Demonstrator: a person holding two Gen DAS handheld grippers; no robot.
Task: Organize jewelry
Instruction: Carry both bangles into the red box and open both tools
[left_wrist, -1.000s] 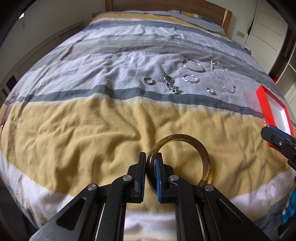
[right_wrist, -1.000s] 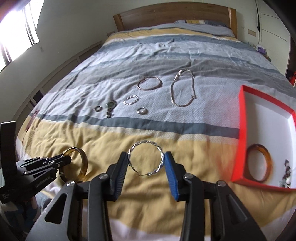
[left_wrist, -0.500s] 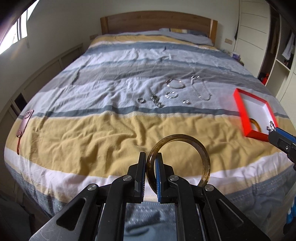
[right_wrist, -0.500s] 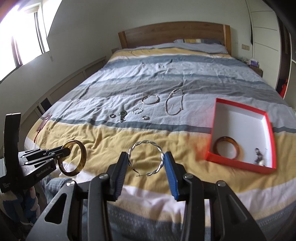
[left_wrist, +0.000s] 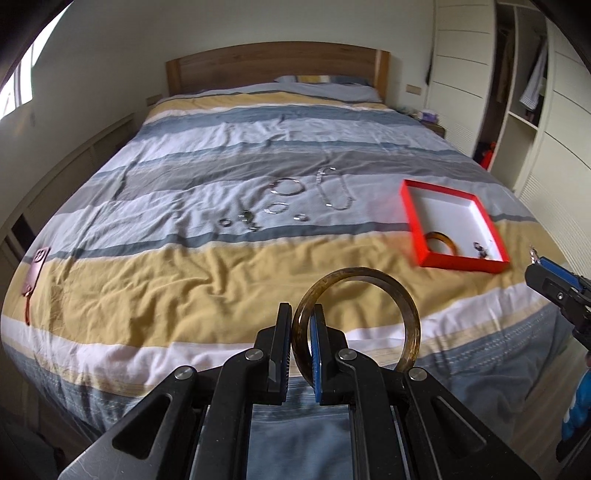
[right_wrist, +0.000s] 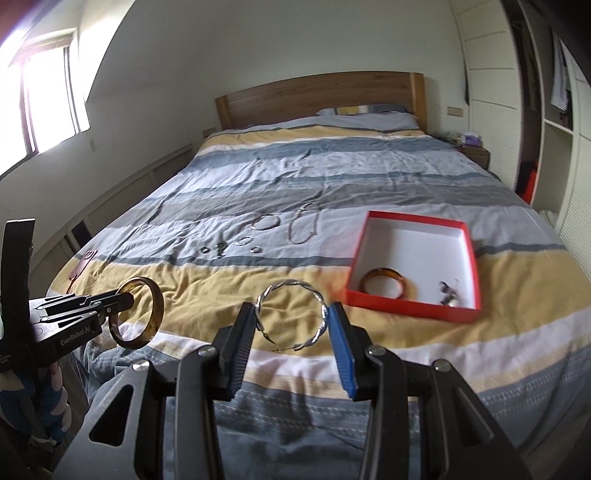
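While left jaws pinch the amber bangle (left_wrist: 402, 302), right jaws (half-spread) clasp the twisted silver bangle (right_wrist: 293, 314).

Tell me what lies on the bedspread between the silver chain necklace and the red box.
Nothing: between the chain necklace and the red box there is only bare striped bedspread, as both wrist views show.

Both scenes are viewed from behind the tongs, off the foot of the striped yellow, grey and white quilted bed (left_wrist: 155, 280), angled down its length toward the wooden headboard (right_wrist: 317, 94). The shallow red cardboard box (left_wrist: 413, 218) is seen in both views, lying nearer the right-wrist view (right_wrist: 410, 308).
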